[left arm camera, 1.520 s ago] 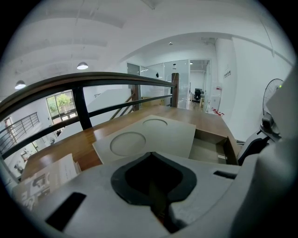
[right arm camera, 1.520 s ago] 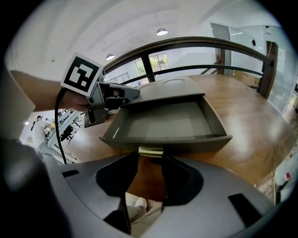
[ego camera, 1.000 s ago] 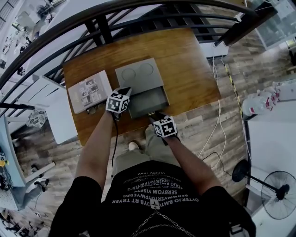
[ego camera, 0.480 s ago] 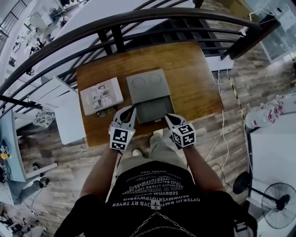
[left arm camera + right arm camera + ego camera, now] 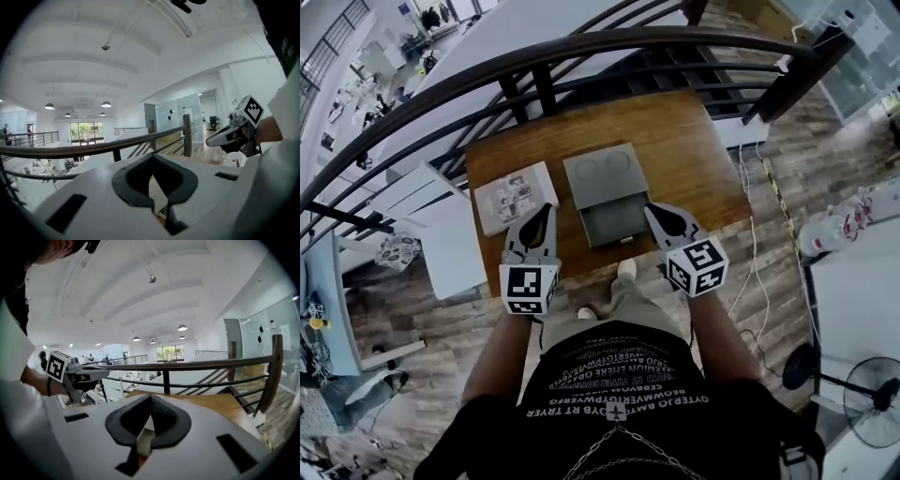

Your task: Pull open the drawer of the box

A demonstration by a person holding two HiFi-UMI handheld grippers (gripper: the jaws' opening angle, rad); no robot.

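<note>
Drawer (image 5: 614,223): judged already pulled out toward the person. The step is best finished by keeping both tools clear of it, so that it is not nudged back.
Drawer look: a shallow grey tray, seemingly empty, with a small pale pull at its front edge.
Box (image 5: 603,172): flat and grey, two round marks on its lid, set mid-worktop.
Left tool (image 5: 540,214): clenched on nothing, held apart from the box at its left.
Right tool (image 5: 656,214): clenched and empty, off the drawer's right.
Worktop (image 5: 694,141): brown wood. A booklet (image 5: 514,197) is laid left of the box.
</note>
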